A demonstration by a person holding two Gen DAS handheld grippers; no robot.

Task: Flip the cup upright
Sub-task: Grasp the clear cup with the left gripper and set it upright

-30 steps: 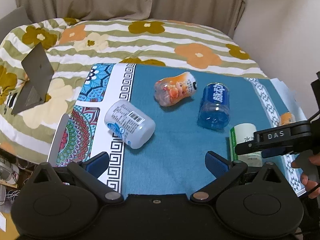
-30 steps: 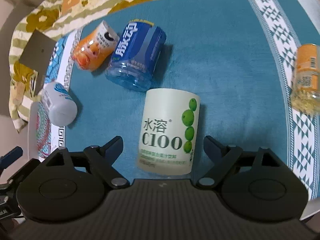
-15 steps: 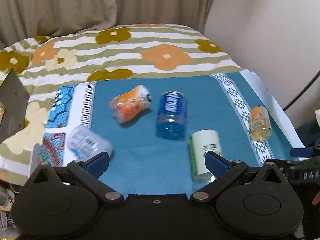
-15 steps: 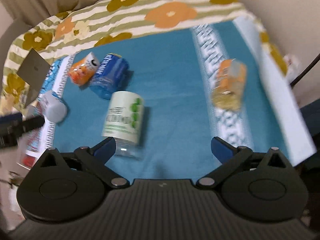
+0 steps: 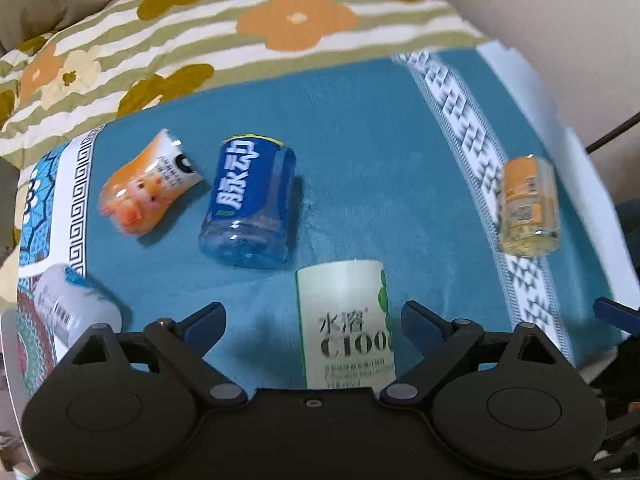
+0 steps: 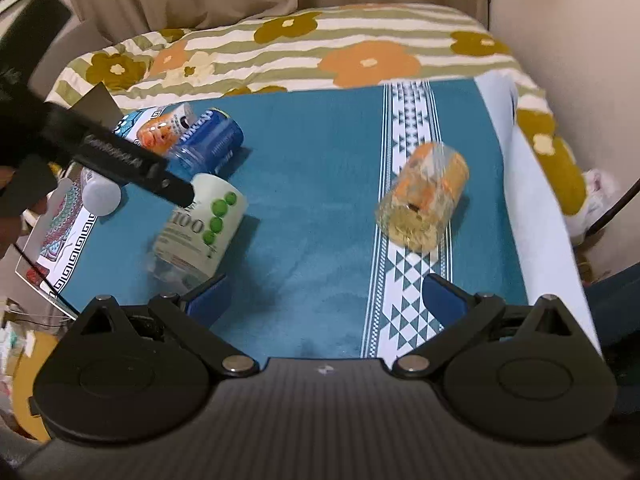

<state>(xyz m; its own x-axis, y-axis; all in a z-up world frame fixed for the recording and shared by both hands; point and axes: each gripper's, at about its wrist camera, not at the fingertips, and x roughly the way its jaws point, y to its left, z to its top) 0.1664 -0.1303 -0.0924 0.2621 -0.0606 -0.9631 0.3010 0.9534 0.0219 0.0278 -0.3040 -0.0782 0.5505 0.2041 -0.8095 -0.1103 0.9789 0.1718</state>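
Note:
Several cut-bottle cups lie on their sides on a teal mat (image 5: pixel 380 168). A white C100 cup (image 5: pixel 346 320) lies between the fingers of my open left gripper (image 5: pixel 312 320); it also shows in the right wrist view (image 6: pixel 200 228). A blue cup (image 5: pixel 250 204), an orange piglet cup (image 5: pixel 148 192) and a white barcode cup (image 5: pixel 68 308) lie to the left. An orange-labelled clear cup (image 6: pixel 424 200) lies ahead of my open, empty right gripper (image 6: pixel 326 296) and at the right in the left wrist view (image 5: pixel 526 204).
The mat lies on a floral striped bedspread (image 6: pixel 360 56). A wall (image 6: pixel 580 40) stands at the right. The left gripper's body (image 6: pixel 100 144) crosses the upper left of the right wrist view. The mat's near edge (image 5: pixel 600 356) is close by.
My left gripper has moved right and closer, so the C100 cup now lies between its fingers. My right gripper has swung right, away from the C100 cup, towards the orange-labelled cup.

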